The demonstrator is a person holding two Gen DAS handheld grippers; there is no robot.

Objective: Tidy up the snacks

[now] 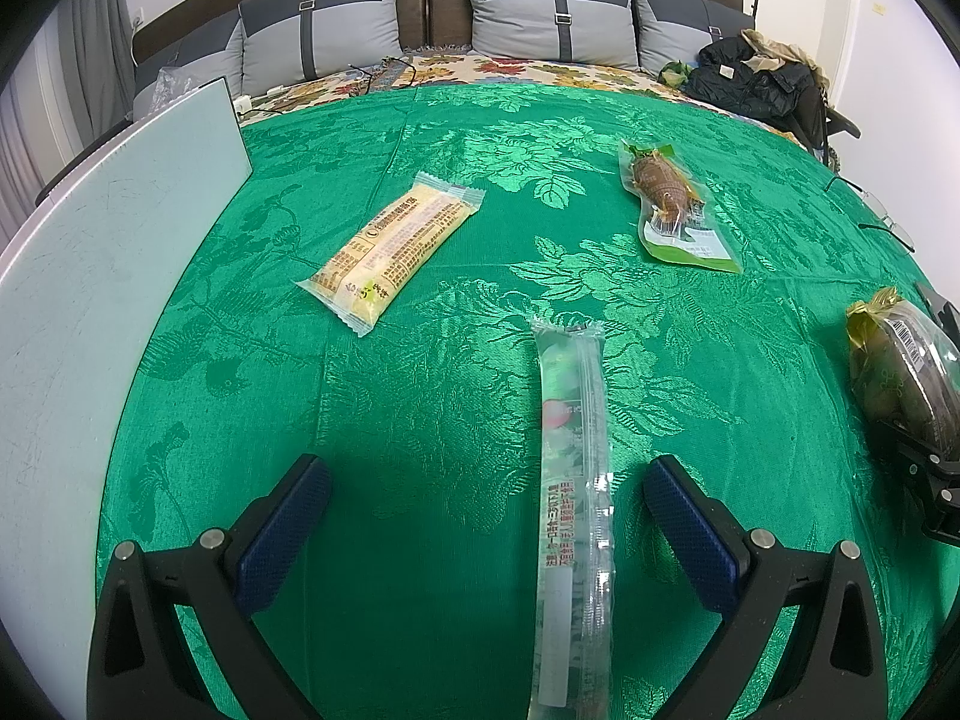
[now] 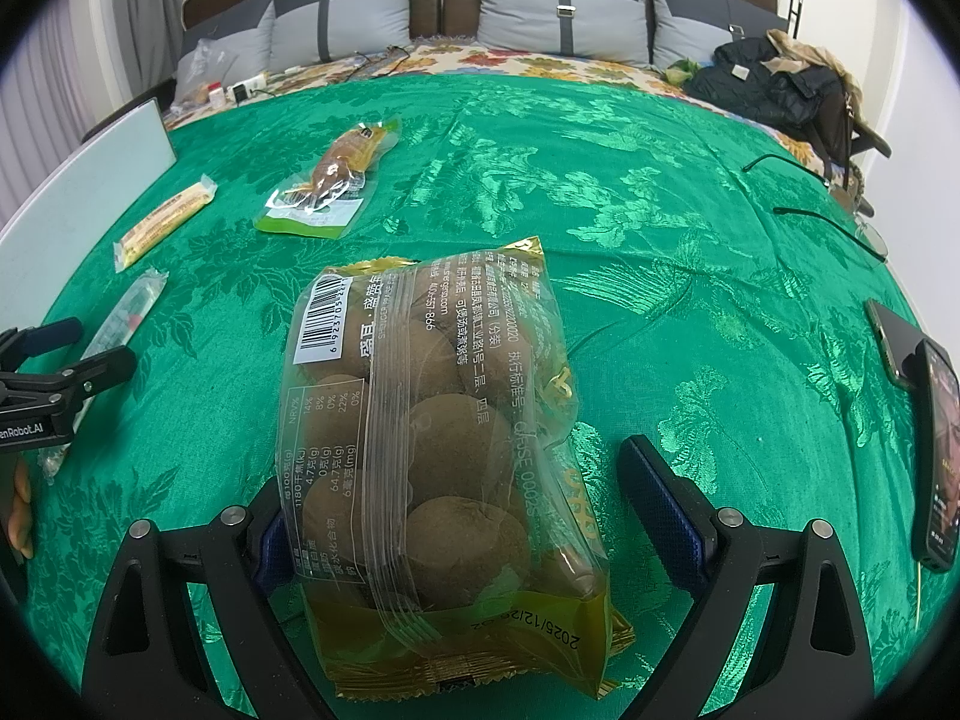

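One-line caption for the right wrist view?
Open right gripper straddling a clear bag of round brown cakes on a green floral bedspread.

Between the left gripper [image 1: 486,534] fingers: the long clear stick pack [image 1: 573,480] lies on the bedspread [image 1: 420,390], nearer the right finger, running straight ahead past the tips.
Ahead-left of the left gripper: the flat bar pack [image 1: 393,252], angled.
Ahead-right of the left gripper: the sealed pouch [image 1: 678,204], well apart from the bar pack.
Far left of the left gripper: the board [image 1: 108,276], along the bedspread's edge.
Between the right gripper [image 2: 456,498] fingers: the bag of round buns [image 2: 438,438], touching the left finger, apart from the right one.
Right of the right gripper: a phone [image 2: 936,456].
Ahead-right of the right gripper: eyeglasses [image 2: 840,222].
Behind everything: pillows [image 2: 558,12] against the headboard.
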